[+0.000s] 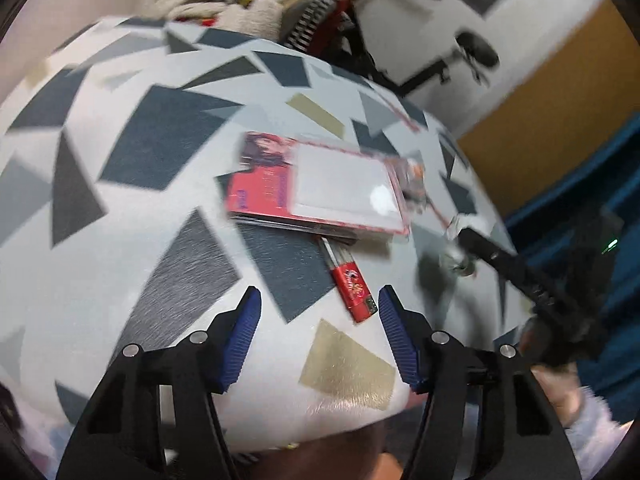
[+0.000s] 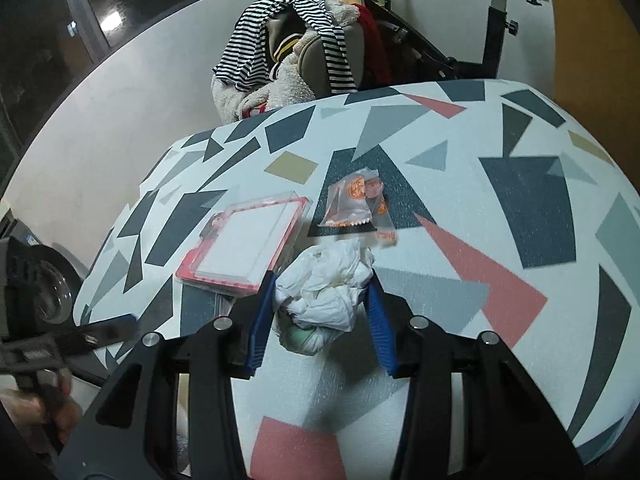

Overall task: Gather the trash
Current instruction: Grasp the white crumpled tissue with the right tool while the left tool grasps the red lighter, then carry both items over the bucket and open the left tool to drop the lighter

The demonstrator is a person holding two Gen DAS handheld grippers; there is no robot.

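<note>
My right gripper (image 2: 322, 276) is shut on a crumpled white tissue (image 2: 326, 288), held between its blue pads just above the patterned tablecloth (image 2: 520, 220). An orange and clear snack wrapper (image 2: 354, 202) lies beyond it. My left gripper (image 1: 318, 296) is open and empty over the cloth. A red lighter-like stick (image 1: 352, 284) lies just ahead of its right finger, partly under a red-bordered booklet (image 1: 320, 186). The booklet also shows in the right wrist view (image 2: 246, 242). The right gripper, blurred, appears at the right of the left wrist view (image 1: 464, 252).
A chair piled with striped and fleecy clothes (image 2: 292, 48) stands behind the table. An exercise bike (image 2: 472, 32) is beyond it. The table edge curves close to both grippers. The other hand-held gripper shows at the left edge of the right wrist view (image 2: 100, 330).
</note>
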